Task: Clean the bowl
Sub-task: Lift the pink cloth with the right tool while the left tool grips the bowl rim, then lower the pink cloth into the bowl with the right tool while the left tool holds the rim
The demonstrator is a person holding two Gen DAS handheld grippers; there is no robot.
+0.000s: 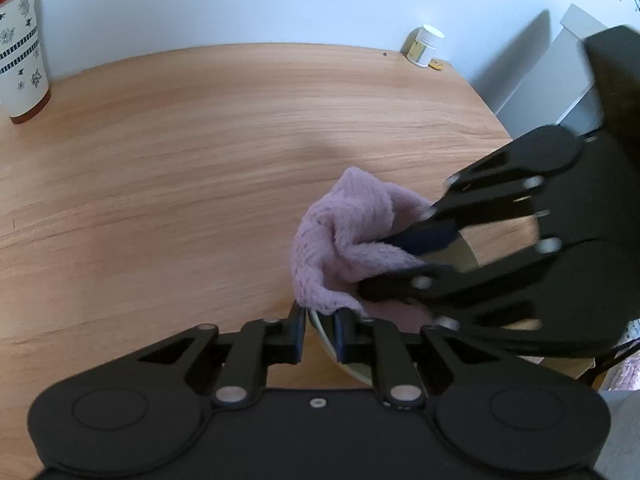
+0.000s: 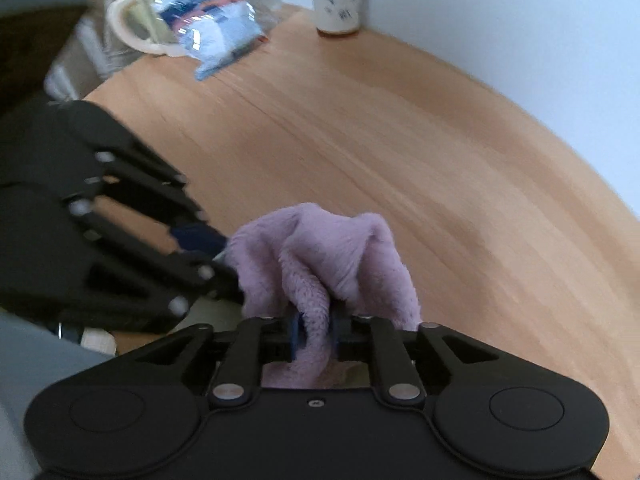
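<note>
The bowl is sitting at the near edge of the worktop, mostly hidden under both tools, with only a pale strip of its rim showing. The left gripper is pinching that rim, one finger on each side of the wall, jaws nearly pressed together. Over the bowl a lilac cloth is bunching up in folds, and the right gripper is pinching a thick roll of it, jaws partly spread around the fabric; its pads seem to be pressing the cloth. The wiping step appears to be in hand: one tool steadying the bowl, the other working the cloth inside it. The next move probably calls for a firm hold on the rim while the cloth is swept around the inner wall, or for regripping it first. Beyond the bowl, against the wall, a patterned tumbler and a small white jar are standing well apart.
</note>
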